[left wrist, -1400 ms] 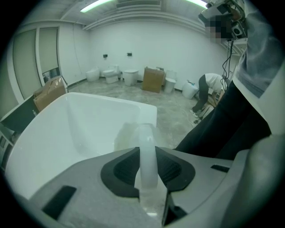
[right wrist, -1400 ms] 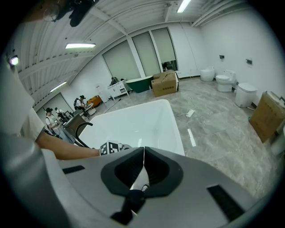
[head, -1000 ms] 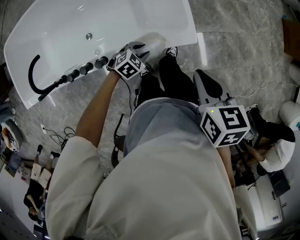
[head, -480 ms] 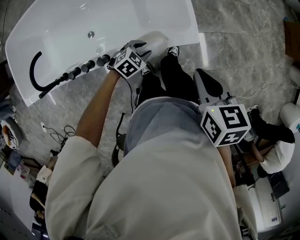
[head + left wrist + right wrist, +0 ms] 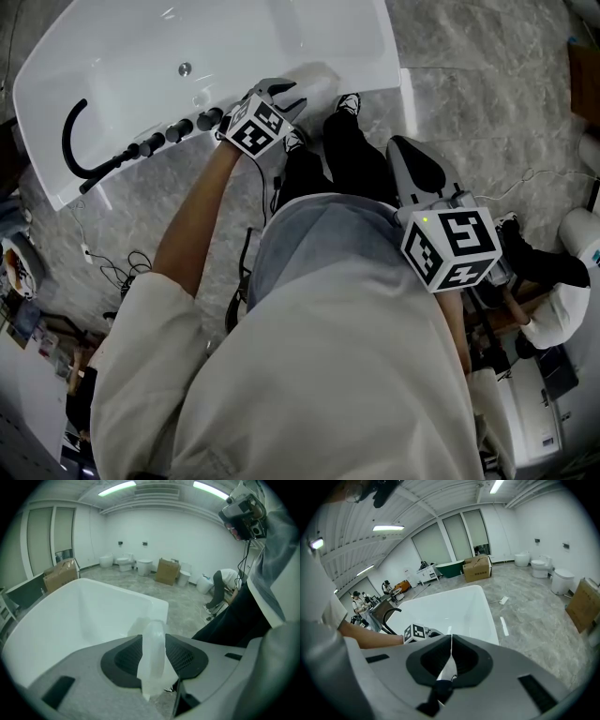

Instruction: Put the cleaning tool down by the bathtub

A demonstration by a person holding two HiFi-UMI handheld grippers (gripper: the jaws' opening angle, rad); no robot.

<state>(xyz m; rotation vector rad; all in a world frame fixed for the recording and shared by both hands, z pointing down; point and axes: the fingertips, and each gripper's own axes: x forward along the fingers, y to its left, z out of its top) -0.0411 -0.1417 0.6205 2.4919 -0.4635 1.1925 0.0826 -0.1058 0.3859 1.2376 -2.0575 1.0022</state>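
On my left gripper (image 5: 153,641) the jaws have just spread wide, loosely flanking the cleaning tool (image 5: 153,660), which I judge now rests at the rim of the bathtub (image 5: 70,620), nearly done. The tool is pale, translucent, rounded plastic; the tub is glossy, smooth white. My right gripper (image 5: 451,656) is closed and empty.
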